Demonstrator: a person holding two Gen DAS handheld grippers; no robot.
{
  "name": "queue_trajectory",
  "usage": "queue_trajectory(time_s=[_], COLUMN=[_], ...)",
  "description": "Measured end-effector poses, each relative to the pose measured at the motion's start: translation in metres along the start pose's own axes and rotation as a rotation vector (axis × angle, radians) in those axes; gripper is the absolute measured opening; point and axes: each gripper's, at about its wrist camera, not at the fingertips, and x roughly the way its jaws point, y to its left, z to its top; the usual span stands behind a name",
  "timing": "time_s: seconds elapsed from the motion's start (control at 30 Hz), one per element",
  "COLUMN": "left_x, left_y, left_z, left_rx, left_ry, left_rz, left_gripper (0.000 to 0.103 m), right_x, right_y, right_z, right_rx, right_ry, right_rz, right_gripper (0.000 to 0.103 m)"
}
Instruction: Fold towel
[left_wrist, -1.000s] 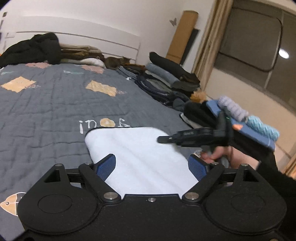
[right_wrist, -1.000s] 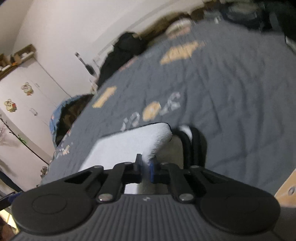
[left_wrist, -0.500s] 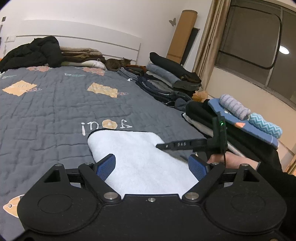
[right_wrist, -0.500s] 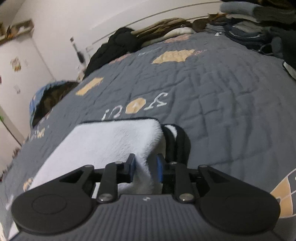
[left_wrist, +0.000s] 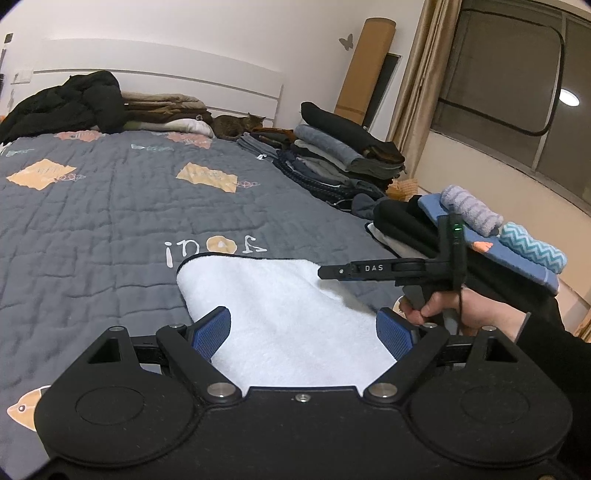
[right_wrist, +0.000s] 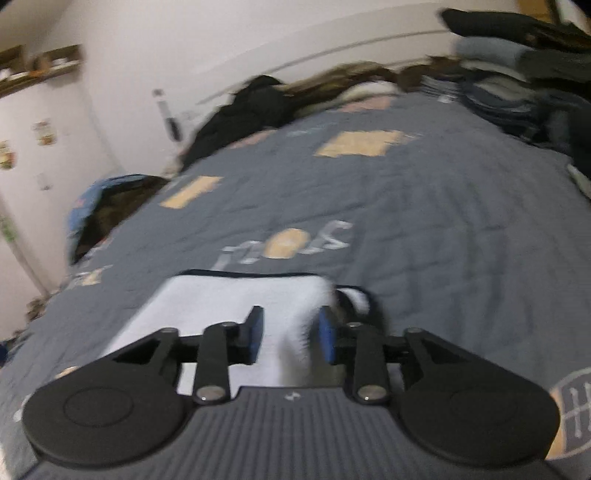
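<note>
While only the left view shows the tabby cat (left_wrist: 238, 124), the folded white towel (left_wrist: 280, 314) lies between the spread left gripper (left_wrist: 302, 330); the right gripper (right_wrist: 291, 334) is opening around its edge.

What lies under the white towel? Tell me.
The white towel lies on the grey quilt. At its right edge, in the right wrist view, a dark-edged lower layer shows beneath the top fold. Anything else underneath is covered.

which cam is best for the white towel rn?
Left wrist: the white towel is sharp, folded flat on the quilt, with its dark-trimmed far edge visible. The right wrist view shows it motion-blurred and partly hidden behind the fingers.
</note>
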Motion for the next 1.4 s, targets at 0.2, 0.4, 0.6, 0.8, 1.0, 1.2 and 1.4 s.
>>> queue_trajectory(time_s=[0.2,0.4,0.6,0.8,1.0,1.2,1.4], left_x=[0.001,-0.002,-0.004,-0.003,-0.004,-0.002,-0.002], left_y=[-0.001,0.004,0.010,0.008,0.011,0.007,0.008], left_z=[-0.001,0.002,0.005,0.003,0.003,0.002,0.001], left_rx=[0.010,-0.010,-0.026,-0.002,-0.015,0.001,-0.004], left_ry=[0.002,-0.010,-0.024,-0.016,-0.017,-0.012,-0.010], left_rz=[0.002,0.009,0.023,0.020,0.021,0.020,0.022], left_gripper=[0.085,0.086,0.086,0.086,0.086,0.086,0.086], right_x=[0.017,-0.006,-0.003,0.005,-0.015,0.018,0.036], right_y=[0.000,0.035,0.073,0.073,0.019,-0.012,0.011], right_z=[-0.014,-0.004,-0.014,-0.018,0.012,-0.004,-0.011], right_rx=[-0.007,-0.173,-0.301,-0.265,-0.046,0.039,-0.043], right_ry=[0.012,-0.062,0.155,0.233,0.025,0.075,0.092], right_rz=[-0.006,0.139,0.352,0.374,0.273,0.134,0.154], right_gripper=[0.026,0.007,0.011,0.017,0.046,0.041,0.041])
